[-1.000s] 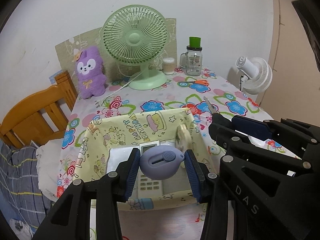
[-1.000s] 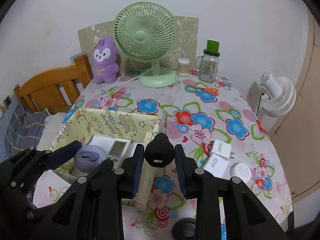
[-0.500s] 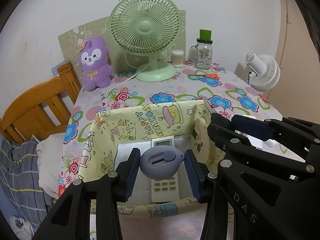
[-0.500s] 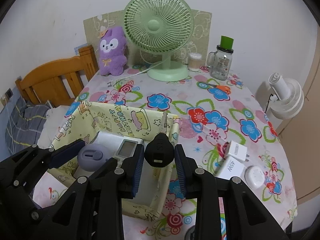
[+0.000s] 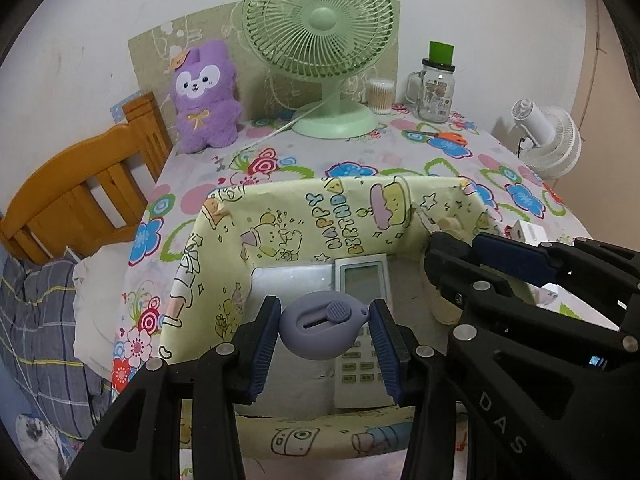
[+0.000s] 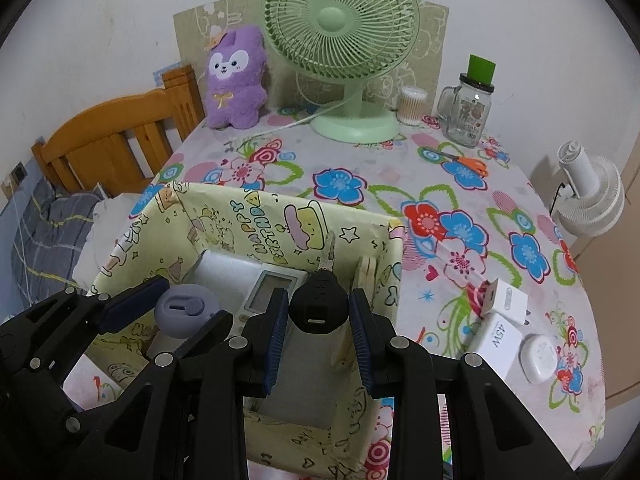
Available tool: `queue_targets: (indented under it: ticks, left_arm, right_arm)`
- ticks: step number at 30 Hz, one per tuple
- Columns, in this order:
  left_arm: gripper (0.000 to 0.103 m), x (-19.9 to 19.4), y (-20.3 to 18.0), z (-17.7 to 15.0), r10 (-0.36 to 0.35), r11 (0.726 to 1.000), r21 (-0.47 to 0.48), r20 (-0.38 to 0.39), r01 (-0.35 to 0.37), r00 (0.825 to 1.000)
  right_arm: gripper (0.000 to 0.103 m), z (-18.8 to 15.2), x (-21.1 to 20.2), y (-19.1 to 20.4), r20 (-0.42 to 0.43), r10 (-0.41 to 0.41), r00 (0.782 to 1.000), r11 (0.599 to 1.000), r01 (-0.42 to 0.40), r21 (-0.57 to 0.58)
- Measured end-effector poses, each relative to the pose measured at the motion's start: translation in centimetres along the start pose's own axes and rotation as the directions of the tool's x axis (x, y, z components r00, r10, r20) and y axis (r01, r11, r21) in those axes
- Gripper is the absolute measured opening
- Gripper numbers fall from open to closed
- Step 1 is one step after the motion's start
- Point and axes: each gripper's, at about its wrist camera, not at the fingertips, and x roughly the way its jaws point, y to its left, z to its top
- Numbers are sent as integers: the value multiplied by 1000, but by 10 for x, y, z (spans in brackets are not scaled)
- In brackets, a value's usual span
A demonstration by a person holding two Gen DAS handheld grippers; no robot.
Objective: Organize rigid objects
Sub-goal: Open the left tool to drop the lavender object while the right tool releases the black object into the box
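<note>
My left gripper (image 5: 323, 330) is shut on a grey-purple oval utility knife (image 5: 320, 330) and holds it over the yellow cartoon-print box (image 5: 280, 216). A white remote control (image 5: 362, 280) and a white flat item lie in the box. My right gripper (image 6: 319, 312) is shut on a black-headed key (image 6: 318, 306), its metal blade pointing forward, above the box's right half (image 6: 248, 216). The left gripper and its knife (image 6: 186, 310) also show in the right wrist view at the left.
A green desk fan (image 6: 340, 32), purple plush toy (image 6: 236, 76), glass jar with green lid (image 6: 470, 108), cotton swab tub and orange scissors (image 6: 468, 162) stand at the back. White chargers (image 6: 500, 320) lie right of the box. A wooden bed frame (image 5: 80, 188) is left; a white fan (image 6: 592, 200) right.
Both grippers have moved forward and over the box, still holding the knife and the key. The box now lies directly under both of them.
</note>
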Motion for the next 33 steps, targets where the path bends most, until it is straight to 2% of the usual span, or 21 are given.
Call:
queue_targets:
  ticks: [10, 15, 17, 19, 21, 25, 33]
  left_arm:
    - [49, 10, 5, -2, 16, 1000, -24, -30, -17, 999]
    - [59, 9, 4, -2, 12, 1000, -23, -41, -13, 999]
    - [73, 7, 3, -3, 15, 1000, -22, -38, -16, 999]
    - [77, 4, 5, -4, 15, 999, -38, -35, -16, 999]
    - [78, 1, 7, -5, -3, 999, -50, -40, 1, 999]
    - [80, -8, 6, -9, 15, 999, -46, -21, -16, 1000]
    - [81, -27, 1, -15, 31, 999, -37, 4, -31, 1000]
  right_arm:
    - [35, -2, 11, 3, -32, 3, 999, 1000, -3, -2]
    - [35, -2, 12, 1, -36, 3, 999, 1000, -3, -3]
    - [35, -3, 12, 1, -42, 4, 999, 1000, -4, -12]
    - [36, -4, 8, 1, -41, 3, 999, 1000, -3, -10]
    - [38, -5, 4, 1, -39, 6, 999, 1000, -6, -7]
    - [49, -9, -6, 1, -27, -2, 1000, 1000, 2, -3]
    - [54, -17, -25, 2, -8, 21, 1000, 1000, -21, 4]
